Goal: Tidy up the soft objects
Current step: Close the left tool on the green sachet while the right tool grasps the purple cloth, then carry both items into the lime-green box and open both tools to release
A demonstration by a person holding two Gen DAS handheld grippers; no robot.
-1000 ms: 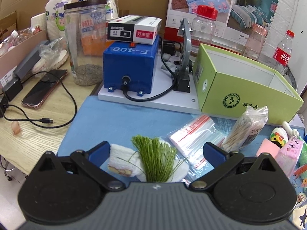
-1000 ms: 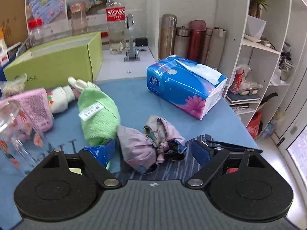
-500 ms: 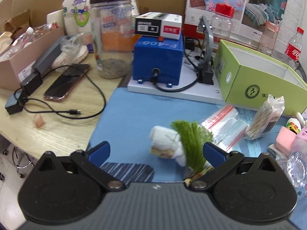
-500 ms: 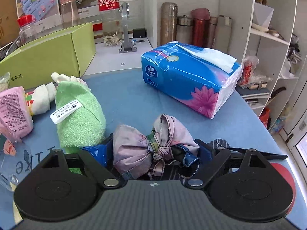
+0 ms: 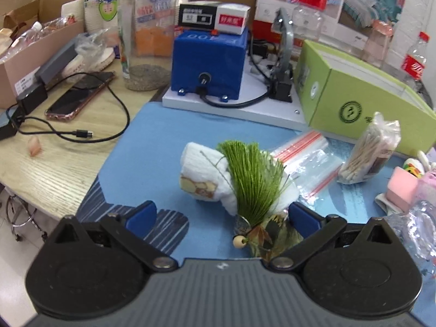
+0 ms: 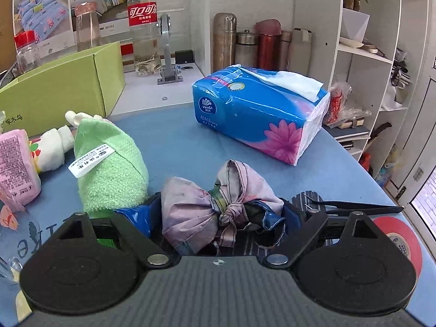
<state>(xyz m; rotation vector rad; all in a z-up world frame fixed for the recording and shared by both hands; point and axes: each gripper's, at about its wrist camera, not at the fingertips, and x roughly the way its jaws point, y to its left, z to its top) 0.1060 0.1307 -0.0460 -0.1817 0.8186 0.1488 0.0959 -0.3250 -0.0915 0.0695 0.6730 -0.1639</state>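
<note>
In the left wrist view a rolled white towel [image 5: 203,173] lies on the blue mat with a green tassel [image 5: 253,177] over it. My left gripper [image 5: 222,216] is open and empty, just in front of them. In the right wrist view a knotted purple cloth bundle [image 6: 215,207] sits between the fingers of my right gripper [image 6: 218,218], which stands open around it. A rolled green towel [image 6: 109,169] lies to its left, with a white soft toy [image 6: 58,141] behind. The open green box [image 5: 362,100] stands at the back; it also shows in the right wrist view [image 6: 54,90].
A blue tissue pack [image 6: 259,114], a pink packet [image 6: 16,166], black tweezers [image 6: 354,205] and red tape [image 6: 397,239] lie on the mat. Zip bags [image 5: 305,163], cotton swabs [image 5: 368,152], a blue machine [image 5: 209,60], a glass jar [image 5: 144,32], a phone [image 5: 79,95] and a cable lie around.
My left gripper drew back and left, so the white towel and tassel now lie further ahead. My right gripper moved forward around the cloth bundle.
</note>
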